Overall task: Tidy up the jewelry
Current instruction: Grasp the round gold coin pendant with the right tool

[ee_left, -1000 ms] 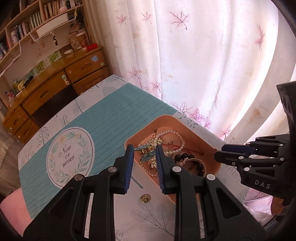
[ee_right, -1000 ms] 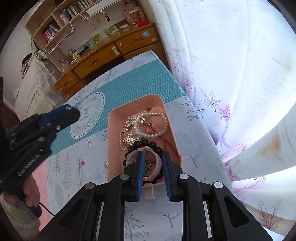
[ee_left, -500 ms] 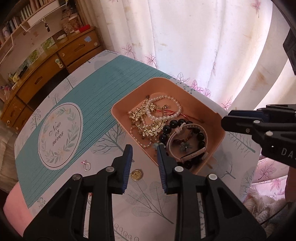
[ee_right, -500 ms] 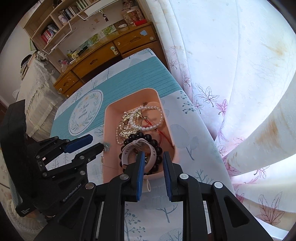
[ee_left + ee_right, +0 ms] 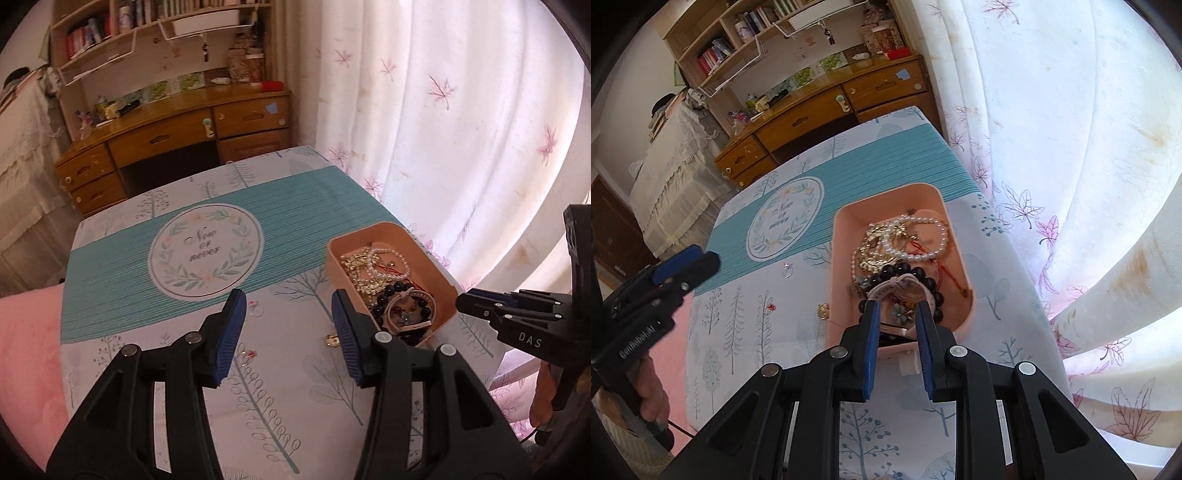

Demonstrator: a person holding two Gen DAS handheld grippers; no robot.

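A pink tray (image 5: 443, 284) (image 5: 955, 243) sits at the table's right edge, holding a pearl bracelet (image 5: 916, 236), a gold chain (image 5: 877, 245), a black bead bracelet (image 5: 908, 275) and a pink watch (image 5: 905, 286). Loose on the tablecloth lie a gold charm (image 5: 332, 340) (image 5: 823, 311), a ring (image 5: 257, 310) (image 5: 788, 270) and a small red-stone piece (image 5: 246, 355) (image 5: 771, 306). My left gripper (image 5: 288, 321) is open and empty above the cloth, left of the tray. My right gripper (image 5: 897, 325) is open and empty over the tray's near end.
The table wears a tree-print cloth with a teal band and a round "Now or never" emblem (image 5: 205, 251). A floral curtain (image 5: 443, 129) hangs right of the table. A wooden desk with shelves (image 5: 177, 129) stands behind. Pink bedding (image 5: 29, 350) lies at the left.
My left gripper let a blue-gold piece go into the tray, pulled back left and opened wide. My right gripper stayed over the tray's near end.
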